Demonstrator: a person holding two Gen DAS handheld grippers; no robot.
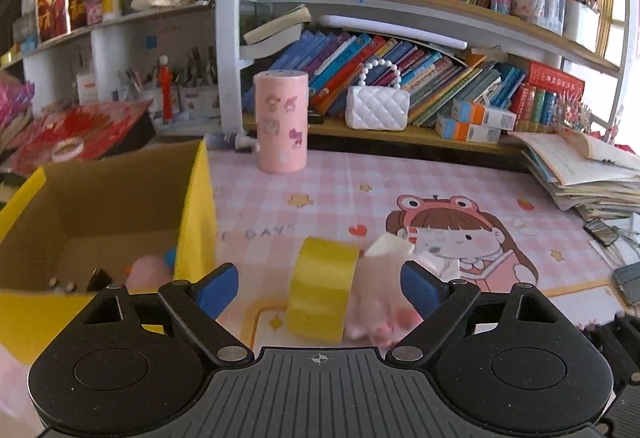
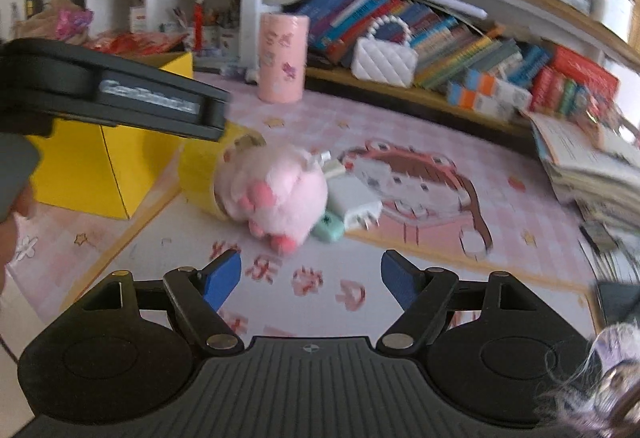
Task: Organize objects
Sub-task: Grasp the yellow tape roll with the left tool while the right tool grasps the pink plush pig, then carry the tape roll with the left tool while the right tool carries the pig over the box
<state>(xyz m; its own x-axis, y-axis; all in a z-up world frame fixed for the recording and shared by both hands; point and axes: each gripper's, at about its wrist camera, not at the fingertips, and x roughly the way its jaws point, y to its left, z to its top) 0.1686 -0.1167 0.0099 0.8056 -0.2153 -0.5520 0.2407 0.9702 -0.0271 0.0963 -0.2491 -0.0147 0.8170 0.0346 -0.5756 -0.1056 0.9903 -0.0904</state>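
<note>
A yellow tape roll (image 1: 322, 288) stands on edge on the pink desk mat, with a pink plush paw (image 1: 380, 294) against its right side. My left gripper (image 1: 320, 288) is open, its blue pads either side of the tape and plush. In the right wrist view the plush (image 2: 276, 194) lies beside the tape roll (image 2: 198, 174), a white charger (image 2: 352, 204) and a small mint case (image 2: 330, 228). My right gripper (image 2: 312, 280) is open and empty, a little short of the plush. The left gripper's body (image 2: 112, 90) hangs above the tape.
An open yellow cardboard box (image 1: 196, 206) with a few items inside sits at the left. A pink cylinder (image 1: 281, 122) and white quilted purse (image 1: 377, 106) stand at the back by the bookshelf. A pile of open books (image 1: 588, 174) lies at the right.
</note>
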